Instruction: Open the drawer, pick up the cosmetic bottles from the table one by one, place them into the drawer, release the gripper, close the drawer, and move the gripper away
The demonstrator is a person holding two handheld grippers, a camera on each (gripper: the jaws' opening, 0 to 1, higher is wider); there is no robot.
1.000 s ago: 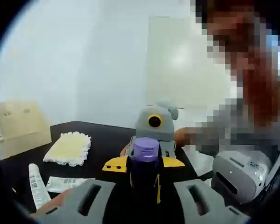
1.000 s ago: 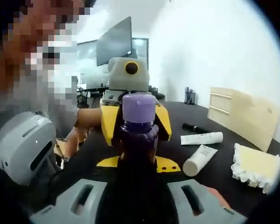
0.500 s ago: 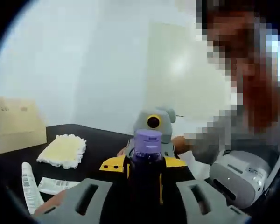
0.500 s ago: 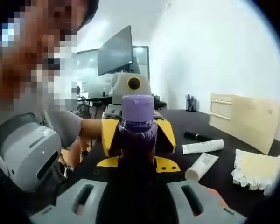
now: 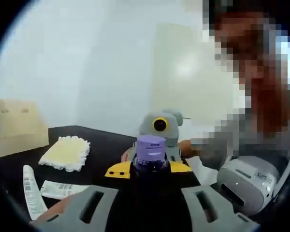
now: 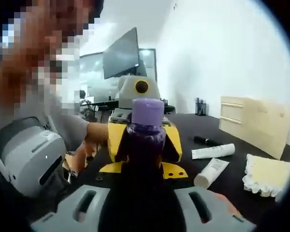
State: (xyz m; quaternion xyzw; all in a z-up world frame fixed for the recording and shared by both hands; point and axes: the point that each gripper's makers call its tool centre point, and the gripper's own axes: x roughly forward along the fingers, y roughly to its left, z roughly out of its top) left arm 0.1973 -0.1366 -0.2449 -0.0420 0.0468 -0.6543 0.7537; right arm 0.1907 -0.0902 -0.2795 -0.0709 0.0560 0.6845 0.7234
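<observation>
Purple-capped bottle (image 5: 150, 159) stands upright btwn both grippers, held above the black table (image 5: 106, 145). Left gripper (image 5: 147, 205) and right gripper (image 6: 146, 205) face each other, jaws closed on its dark body from opposite sides.

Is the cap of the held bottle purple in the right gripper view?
Yes, the bottle between the jaws has a purple cap.

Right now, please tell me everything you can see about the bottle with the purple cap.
The bottle is dark, see-through purple and looks like plastic, with a lighter lilac cap, which is closed. It stands upright in the air above the black table. Both grippers face each other across it; the right gripper and the left gripper each have it between their jaws.
</observation>
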